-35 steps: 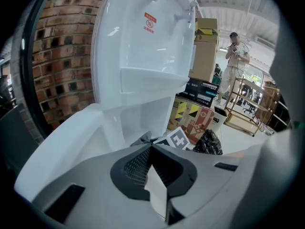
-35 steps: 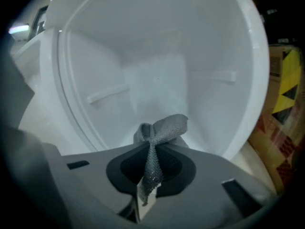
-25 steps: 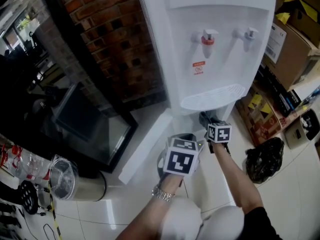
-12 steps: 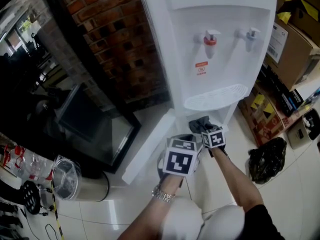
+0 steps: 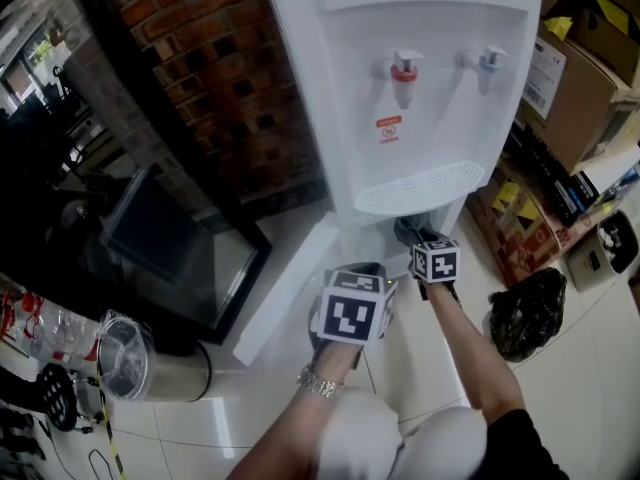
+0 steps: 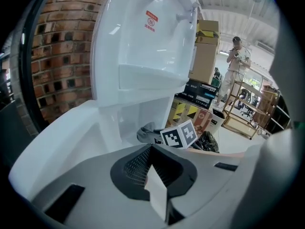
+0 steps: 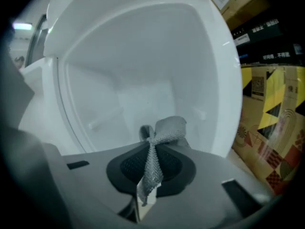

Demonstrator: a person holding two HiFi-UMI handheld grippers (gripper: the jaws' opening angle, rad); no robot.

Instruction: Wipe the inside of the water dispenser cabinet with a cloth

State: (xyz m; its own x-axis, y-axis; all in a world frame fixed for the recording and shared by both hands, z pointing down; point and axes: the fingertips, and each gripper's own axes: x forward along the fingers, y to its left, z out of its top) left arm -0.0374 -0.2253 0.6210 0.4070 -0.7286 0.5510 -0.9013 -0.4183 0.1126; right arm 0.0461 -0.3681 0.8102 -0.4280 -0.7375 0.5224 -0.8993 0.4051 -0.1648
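Observation:
A white water dispenser (image 5: 420,88) with a red and a blue tap stands ahead; its lower cabinet (image 7: 143,70) is open, with white walls inside. My right gripper (image 5: 418,240) reaches into the cabinet mouth under the drip tray and is shut on a grey cloth (image 7: 164,131), which bunches ahead of the jaws near the cabinet floor. The cloth (image 5: 408,229) also shows in the head view. My left gripper (image 5: 357,271) hovers just left of and behind the right one, outside the cabinet. In the left gripper view its jaws (image 6: 155,171) are shut with nothing between them.
The cabinet door (image 5: 285,288) hangs open to the left. Cardboard boxes (image 5: 570,78) and a black plastic bag (image 5: 525,313) crowd the right side. A brick wall (image 5: 230,78) stands left of the dispenser, with a steel bin (image 5: 125,353) near it. A person (image 6: 236,66) stands far off.
My right gripper, with the cloth, swung left and nearer, then back to the right and deeper at the cabinet mouth. My left gripper has barely moved.

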